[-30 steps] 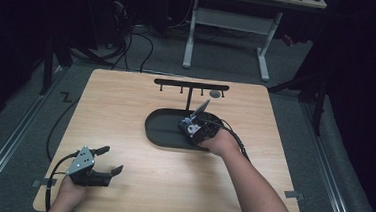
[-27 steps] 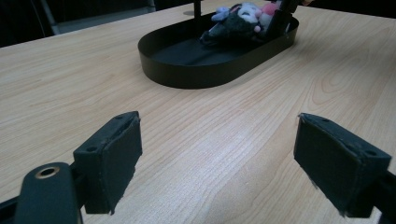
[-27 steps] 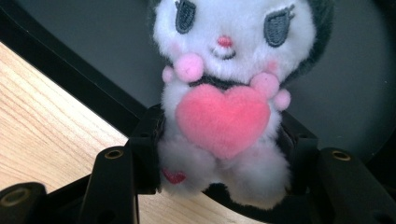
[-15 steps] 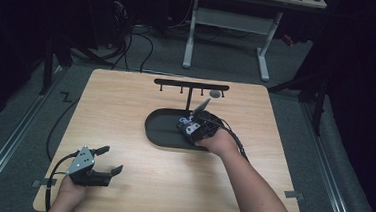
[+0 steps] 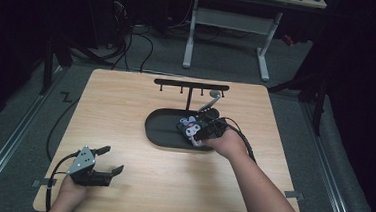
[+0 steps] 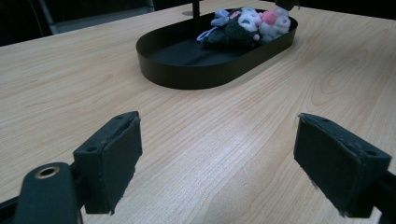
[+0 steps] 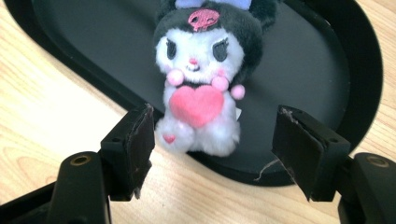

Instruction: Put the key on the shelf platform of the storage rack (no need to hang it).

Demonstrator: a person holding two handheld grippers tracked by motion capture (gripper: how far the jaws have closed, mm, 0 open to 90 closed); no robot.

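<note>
Small plush toy [image 7: 201, 79] lying in the black oval tray [image 7: 327, 70], at the near right end, feet hanging over the rim toward the wood. White face, black hood with a pink skull, big pink heart on the belly. Flopped on its back in the left gripper view [image 6: 247, 25], next to the black post of the hook rack [image 5: 191, 86] rising from the tray.

Right gripper [image 7: 212, 149] hovering just over the toy, jaws just been opening, now well apart, one pad on each side of the plush's feet and neither pressing on it. Nothing clamped. Looks clear of the fur on the left pad, though hard to be sure from that angle. Same gripper [image 5: 202, 129] sitting over the tray's right end in the high view.

Left gripper [image 6: 217, 163] parked low near the front left corner of the wooden table [image 5: 125, 111], well apart from the tray [image 6: 187, 70]. Jaws spread wide, just bare wood between them.
</note>
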